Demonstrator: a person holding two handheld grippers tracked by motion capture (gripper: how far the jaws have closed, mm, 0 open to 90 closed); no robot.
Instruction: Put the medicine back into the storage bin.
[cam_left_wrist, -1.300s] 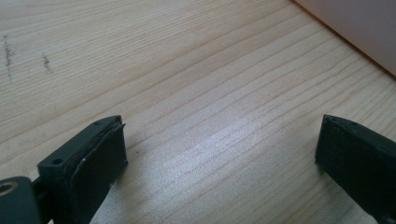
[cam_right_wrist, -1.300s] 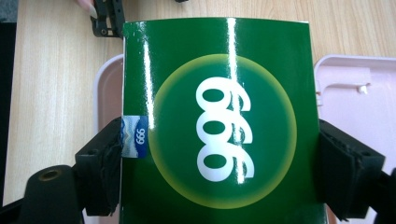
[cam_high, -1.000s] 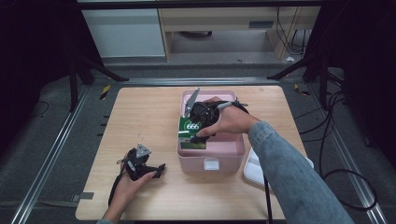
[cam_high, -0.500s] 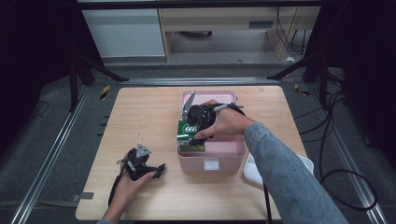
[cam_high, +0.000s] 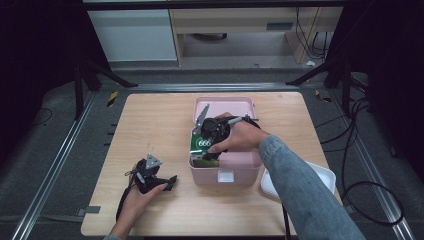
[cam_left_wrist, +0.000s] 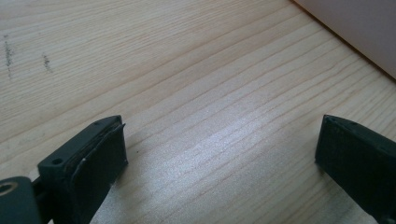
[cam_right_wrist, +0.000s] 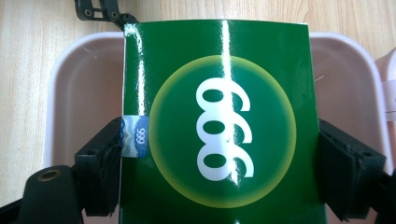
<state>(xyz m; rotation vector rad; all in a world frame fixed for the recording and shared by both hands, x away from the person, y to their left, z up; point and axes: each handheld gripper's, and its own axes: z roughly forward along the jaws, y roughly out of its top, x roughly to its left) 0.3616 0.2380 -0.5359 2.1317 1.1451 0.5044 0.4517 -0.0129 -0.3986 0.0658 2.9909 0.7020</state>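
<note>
- A pale wooden table (cam_high: 150, 125) with straight grain carries the whole scene, and its far-left stretch lies bare.
- A pink box (cam_high: 226, 172) sits directly on the wood, right of centre, its clasp on the near wall and its lid (cam_high: 225, 104) thrown back towards the far edge.
- A white tray (cam_high: 320, 176) rests at the near-right corner, just beside the box and jutting past the table's right edge.
- The left gripper (cam_high: 150, 176) lies low on the near-left boards, well apart from the box.
</note>
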